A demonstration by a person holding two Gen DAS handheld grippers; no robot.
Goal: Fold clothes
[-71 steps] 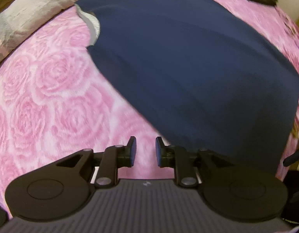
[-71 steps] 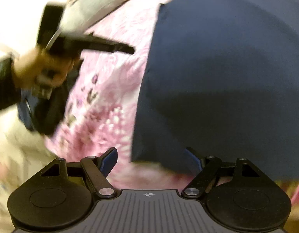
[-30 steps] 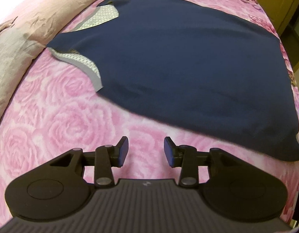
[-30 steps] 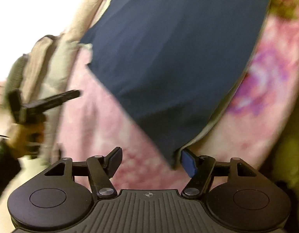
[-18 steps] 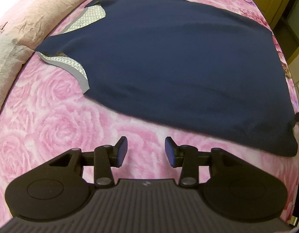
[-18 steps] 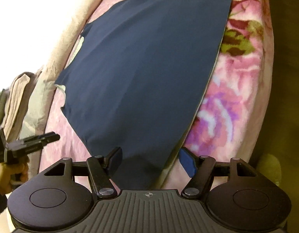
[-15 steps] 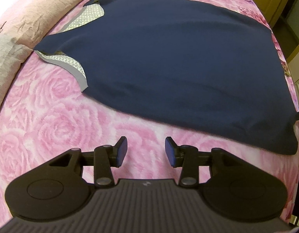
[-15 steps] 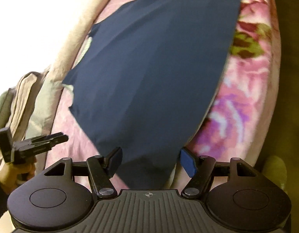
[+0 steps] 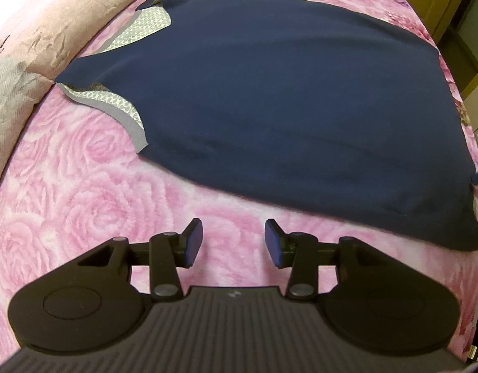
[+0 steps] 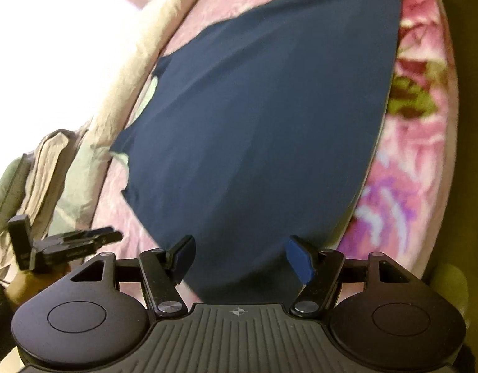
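A navy shirt [image 9: 285,93] lies spread flat on a pink rose-patterned bedspread [image 9: 77,186]. Its grey-trimmed, patterned armhole facings [image 9: 114,102] show at the far left edge, next to a beige pillow [image 9: 52,31] along the bedspread's left side.

Left gripper [image 9: 233,242]: jaws apart, nothing between them. It hovers over bare bedspread just short of the shirt's near side edge; the edge runs across the view ahead of the fingertips, not touching them. The shirt's near right corner [image 9: 456,233] lies off to the gripper's right. In the right wrist view the left gripper [image 10: 111,237] appears at the far left, held by a hand [image 10: 18,283], over the bedspread beside the shirt and clear of it.

Right gripper [image 10: 240,258]: jaws wide apart, not clamped on anything. The shirt [image 10: 270,108] extends forward from it, and the cloth's near corner fills the gap between the two blue pads [image 10: 298,261]. Whether either pad touches the fabric cannot be told; the view is blurred there. To the right of this gripper the bedspread [image 10: 419,124] curves down over the bed's edge, the shirt's hem running close along that edge.
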